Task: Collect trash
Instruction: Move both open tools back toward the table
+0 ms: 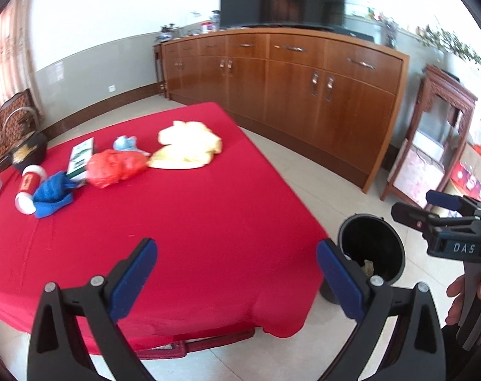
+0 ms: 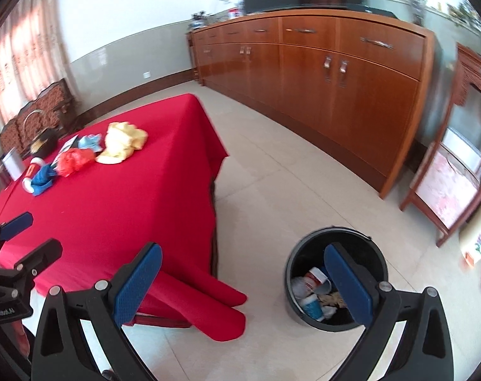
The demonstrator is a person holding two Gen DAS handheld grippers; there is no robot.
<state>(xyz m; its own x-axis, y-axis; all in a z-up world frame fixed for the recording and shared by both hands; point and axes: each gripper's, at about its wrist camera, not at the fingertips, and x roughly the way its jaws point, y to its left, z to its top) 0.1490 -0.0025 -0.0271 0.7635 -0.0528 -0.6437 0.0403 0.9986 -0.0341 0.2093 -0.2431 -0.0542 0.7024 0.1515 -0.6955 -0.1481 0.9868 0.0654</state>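
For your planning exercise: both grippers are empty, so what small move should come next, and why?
Probably reach the open left gripper forward toward the yellow bag. Trash lies at the far end of the red table; the bin already holds some.

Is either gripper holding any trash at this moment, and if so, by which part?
Nothing is held. The left gripper and the right gripper both have their jaws wide open with nothing between them.

White letters "DAS" stand on the dark body of the right gripper [image 1: 443, 209], seen at the right edge of the left wrist view. Small print on the left gripper [image 2: 28, 235] body in the right wrist view, and the markings on the red-and-white cup [image 1: 29, 187], are too blurred to read.
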